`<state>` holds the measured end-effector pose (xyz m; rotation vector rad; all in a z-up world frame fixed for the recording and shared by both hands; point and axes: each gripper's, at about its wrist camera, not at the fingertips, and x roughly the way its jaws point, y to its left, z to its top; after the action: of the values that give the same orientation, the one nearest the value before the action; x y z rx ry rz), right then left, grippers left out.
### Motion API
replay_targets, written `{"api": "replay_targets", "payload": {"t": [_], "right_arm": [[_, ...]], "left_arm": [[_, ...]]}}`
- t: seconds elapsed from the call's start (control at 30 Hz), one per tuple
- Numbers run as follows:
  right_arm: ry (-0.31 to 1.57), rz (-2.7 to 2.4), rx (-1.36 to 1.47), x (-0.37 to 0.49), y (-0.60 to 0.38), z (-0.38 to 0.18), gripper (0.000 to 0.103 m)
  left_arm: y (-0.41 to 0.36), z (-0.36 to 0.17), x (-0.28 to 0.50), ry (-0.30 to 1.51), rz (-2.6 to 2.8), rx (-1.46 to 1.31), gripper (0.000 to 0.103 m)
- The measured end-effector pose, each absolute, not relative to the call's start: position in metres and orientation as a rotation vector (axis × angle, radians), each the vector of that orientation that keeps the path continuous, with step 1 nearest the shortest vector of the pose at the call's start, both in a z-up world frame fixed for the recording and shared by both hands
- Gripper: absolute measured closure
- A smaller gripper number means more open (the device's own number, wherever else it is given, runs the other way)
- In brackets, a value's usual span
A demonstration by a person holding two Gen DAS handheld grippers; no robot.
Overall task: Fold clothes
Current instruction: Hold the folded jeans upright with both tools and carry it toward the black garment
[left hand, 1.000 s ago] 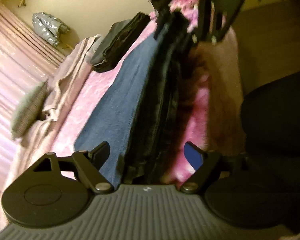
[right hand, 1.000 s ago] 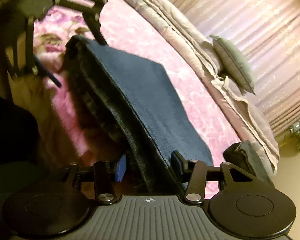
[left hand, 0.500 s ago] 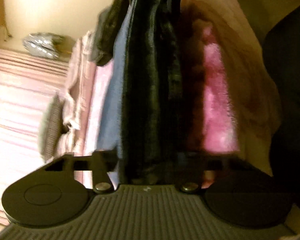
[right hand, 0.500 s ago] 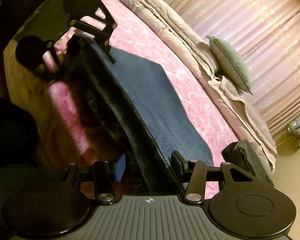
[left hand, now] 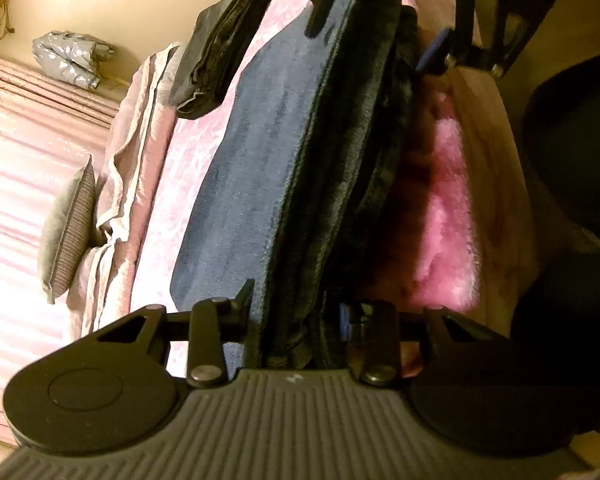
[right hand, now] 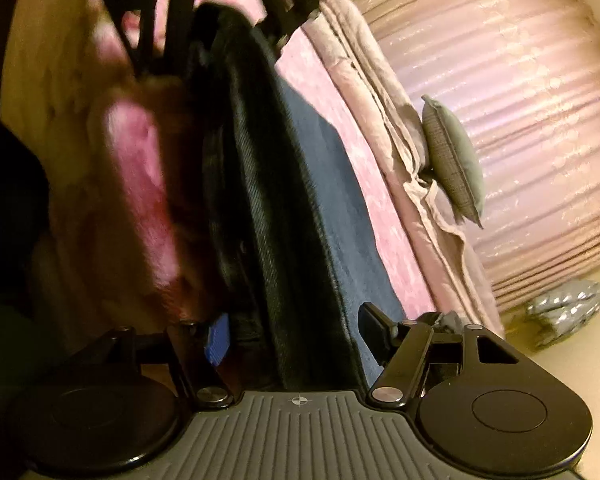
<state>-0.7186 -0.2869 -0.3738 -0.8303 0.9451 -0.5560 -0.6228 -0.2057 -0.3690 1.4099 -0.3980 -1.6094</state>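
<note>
A folded pair of dark blue jeans lies along the pink bedspread, its layered dark edge turned toward the bed's side. At the near end my left gripper has its jaws closing, and both pads press on the thick fold. From the right wrist view the same jeans run away from the camera. My right gripper straddles the opposite end with its jaws opening, the fabric loose between them. Each gripper also shows from the other side: the right gripper and the left gripper.
A second folded dark garment lies farther up the bed. A pale quilt, a grey cushion and pink curtains line the far side. A silver bag sits on the floor. A pink fluffy blanket hangs over the bed's edge beside a person's dark clothing.
My left jaws came together onto the near end of the jeans. The right jaws spread apart from the fabric, and the right gripper sank lower and rolled.
</note>
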Motion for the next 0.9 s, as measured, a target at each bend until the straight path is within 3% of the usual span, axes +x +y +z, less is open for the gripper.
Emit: {"api": "replay_targets", "payload": {"t": [0.17,0.23,0.47,0.73,0.9], "right_arm": [[0.965,-0.561,-0.879,-0.722,-0.294,-0.381,0.039],[0.975,-0.554,-0.868,-0.724,-0.299,-0.384,0.051],[0.891,-0.506,-0.754,-0.74,-0.315,-0.365,0.067],[0.982,-0.407,-0.642,-0.726,-0.336,-0.314,0.07],[1.083,-0.368,-0.567,-0.711,-0.355,-0.252,0.072]], "left_arm": [[-0.199,-0.368,-0.627,-0.398,-1.603,1.425,0.069],[-0.198,-0.369,-0.627,-0.39,-1.606,1.431,0.069],[-0.2,-0.364,-0.627,-0.357,-1.637,1.467,0.07],[-0.219,-0.326,-0.62,-0.237,-1.72,1.541,0.072],[-0.237,-0.265,-0.614,-0.173,-1.768,1.583,0.073]]}}
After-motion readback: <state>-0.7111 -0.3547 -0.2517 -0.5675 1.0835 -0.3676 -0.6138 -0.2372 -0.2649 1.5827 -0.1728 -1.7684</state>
